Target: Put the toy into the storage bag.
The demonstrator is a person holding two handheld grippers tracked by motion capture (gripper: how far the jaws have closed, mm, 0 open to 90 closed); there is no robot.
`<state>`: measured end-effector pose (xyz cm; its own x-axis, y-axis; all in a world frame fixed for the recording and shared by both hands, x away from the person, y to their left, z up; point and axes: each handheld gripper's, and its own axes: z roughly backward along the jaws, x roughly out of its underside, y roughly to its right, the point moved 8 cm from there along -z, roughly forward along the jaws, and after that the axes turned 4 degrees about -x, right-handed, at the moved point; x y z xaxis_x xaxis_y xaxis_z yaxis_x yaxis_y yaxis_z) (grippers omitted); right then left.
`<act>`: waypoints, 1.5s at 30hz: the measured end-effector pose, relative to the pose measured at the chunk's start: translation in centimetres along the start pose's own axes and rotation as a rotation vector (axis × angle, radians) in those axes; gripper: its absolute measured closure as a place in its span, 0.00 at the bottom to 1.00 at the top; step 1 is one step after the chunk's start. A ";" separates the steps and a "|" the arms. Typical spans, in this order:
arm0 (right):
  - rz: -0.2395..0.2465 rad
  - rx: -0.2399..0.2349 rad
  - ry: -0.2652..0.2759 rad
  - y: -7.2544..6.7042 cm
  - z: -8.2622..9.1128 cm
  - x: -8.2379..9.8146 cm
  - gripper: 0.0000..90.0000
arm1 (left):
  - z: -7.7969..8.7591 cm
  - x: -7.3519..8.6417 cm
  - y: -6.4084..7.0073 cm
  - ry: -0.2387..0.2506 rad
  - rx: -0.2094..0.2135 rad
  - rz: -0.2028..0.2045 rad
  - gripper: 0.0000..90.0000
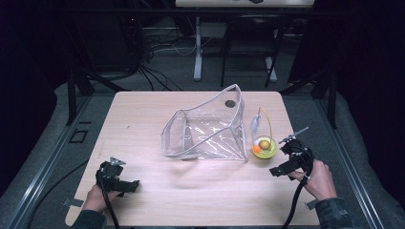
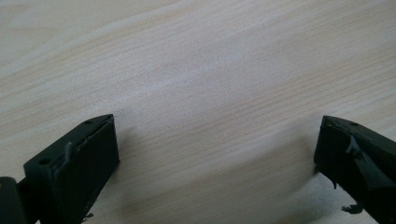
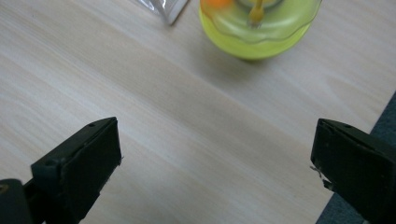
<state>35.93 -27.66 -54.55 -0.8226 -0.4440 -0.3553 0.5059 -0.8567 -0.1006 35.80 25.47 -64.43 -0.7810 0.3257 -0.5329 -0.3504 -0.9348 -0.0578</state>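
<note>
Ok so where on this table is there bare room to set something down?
The wide front strip between the left gripper and right gripper is bare wood, as is the left side beside the clear pouch. It is crowded on the right, where the yellow bowl sits against the pouch.

Left claw point(image 1: 125, 185) and right claw point(image 1: 281, 168) both gape wide, held low.

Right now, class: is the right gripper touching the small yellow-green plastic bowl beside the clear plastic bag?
Apart. In the right gripper view, bare wooden table lies between the open right gripper and the yellow-green bowl.
</note>
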 end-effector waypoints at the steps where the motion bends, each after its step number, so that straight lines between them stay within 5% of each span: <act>1: 0.016 0.007 -0.014 0.0 0.4 -0.5 0.01 | 0.0 0.0 0.0 -0.003 0.005 -0.001 0.00; 32: 0.128 0.028 -0.053 0.3 2.4 -7.3 0.00 | 0.0 0.0 0.0 0.000 0.001 -0.001 0.00; 35: 0.139 0.035 -0.031 0.1 2.9 -8.2 0.13 | 0.0 0.0 0.0 -0.001 0.000 -0.001 0.00; 40: 0.151 0.051 -0.028 0.1 3.5 -9.0 0.18 | 0.0 0.0 0.0 -0.002 0.001 -0.001 0.00; 45: 0.163 0.065 0.001 0.1 4.2 -10.0 0.33 | 0.0 0.0 0.0 -0.003 0.001 -0.002 0.00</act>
<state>43.13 -24.38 -47.07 -0.7305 -0.5787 -0.3626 0.6150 -0.7883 0.0191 35.77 25.45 -64.42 -0.7818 0.3277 -0.5304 -0.3521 -0.9341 -0.0580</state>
